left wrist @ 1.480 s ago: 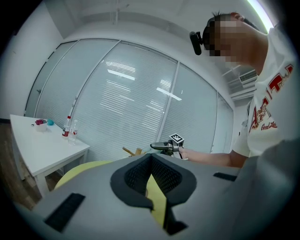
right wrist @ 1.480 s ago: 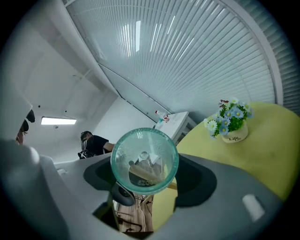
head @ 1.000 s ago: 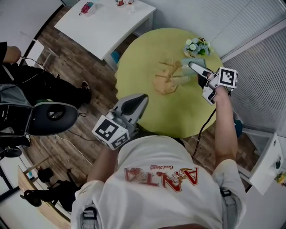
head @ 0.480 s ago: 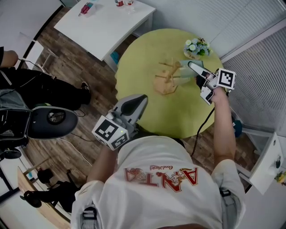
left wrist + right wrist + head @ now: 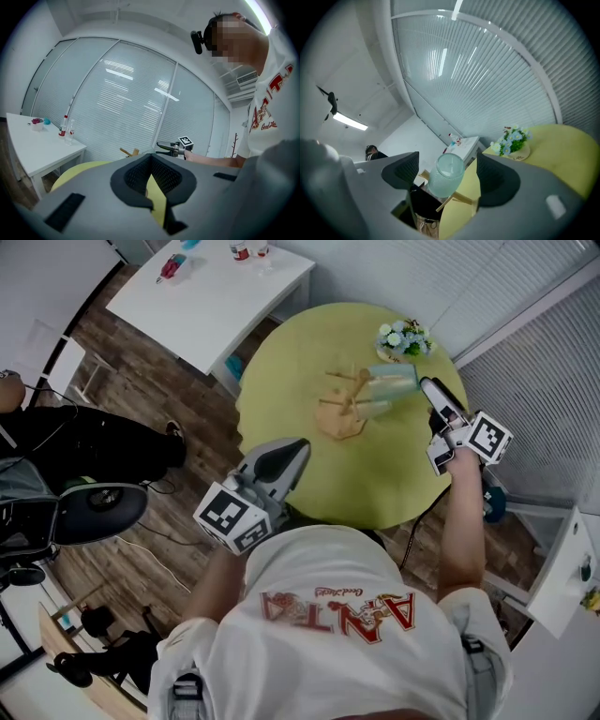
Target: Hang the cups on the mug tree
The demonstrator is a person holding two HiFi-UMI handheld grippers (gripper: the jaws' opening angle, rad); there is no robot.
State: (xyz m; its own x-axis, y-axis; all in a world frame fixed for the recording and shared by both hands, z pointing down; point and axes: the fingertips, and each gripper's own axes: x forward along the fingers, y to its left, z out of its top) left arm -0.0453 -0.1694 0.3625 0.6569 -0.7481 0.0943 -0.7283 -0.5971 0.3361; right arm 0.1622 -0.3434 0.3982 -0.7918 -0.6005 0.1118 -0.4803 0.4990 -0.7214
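Right gripper (image 5: 436,395): jaws have just been opening, are standing wide, gripping nothing | pale green translucent glass cup (image 5: 446,176): hanging on light wooden mug tree (image 5: 342,409), lying straight ahead beyond the jaws, end-on | left gripper (image 5: 298,446): closed, empty, waiting farther from tree.

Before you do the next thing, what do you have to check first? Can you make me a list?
1. Right hand-held gripper let go: ok, jaws wide apart, just been opening, pads off the cup.
2. Cup hanging on the mug tree: ok.
3. Mug tree standing on the yellow table: ok.
4. Left hand-held gripper empty: ok.
5. More cups waiting: cannot tell; none shows on the table.
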